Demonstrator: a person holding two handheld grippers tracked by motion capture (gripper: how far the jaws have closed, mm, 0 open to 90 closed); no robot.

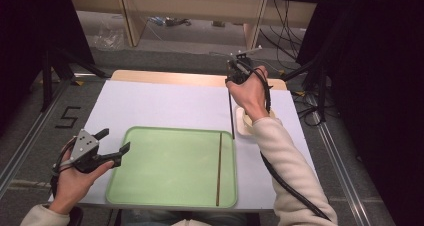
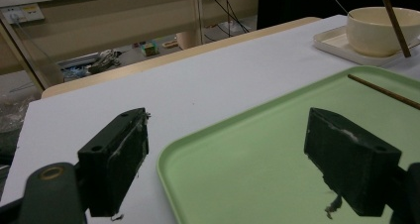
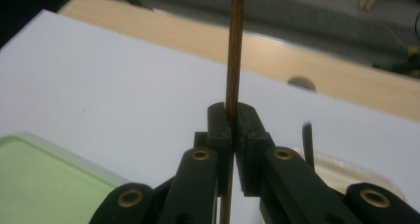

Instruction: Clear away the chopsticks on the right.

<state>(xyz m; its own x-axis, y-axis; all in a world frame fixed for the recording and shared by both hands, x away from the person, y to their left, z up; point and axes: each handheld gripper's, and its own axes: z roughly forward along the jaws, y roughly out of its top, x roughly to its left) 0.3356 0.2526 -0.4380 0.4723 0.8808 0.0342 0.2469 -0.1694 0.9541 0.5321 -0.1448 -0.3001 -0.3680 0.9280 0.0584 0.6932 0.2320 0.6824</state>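
My right gripper (image 1: 232, 78) is raised over the far right of the white table, shut on a thin brown chopstick (image 1: 231, 113) that hangs down toward the table. In the right gripper view the jaws (image 3: 232, 116) pinch that chopstick (image 3: 234, 50), which runs straight up between them. A second chopstick (image 1: 219, 168) lies along the right side of the green tray (image 1: 170, 191). My left gripper (image 1: 118, 139) rests at the tray's left edge, open with nothing between its jaws (image 2: 228, 122). The tray's corner (image 2: 188, 164) lies under them.
A cream bowl (image 2: 381, 30) stands on a small white dish (image 2: 332, 43) just right of the green tray's far corner, beneath my right hand. The table's wooden far edge (image 1: 170, 78) borders a drop to the floor. A white mat (image 1: 160, 106) covers the table.
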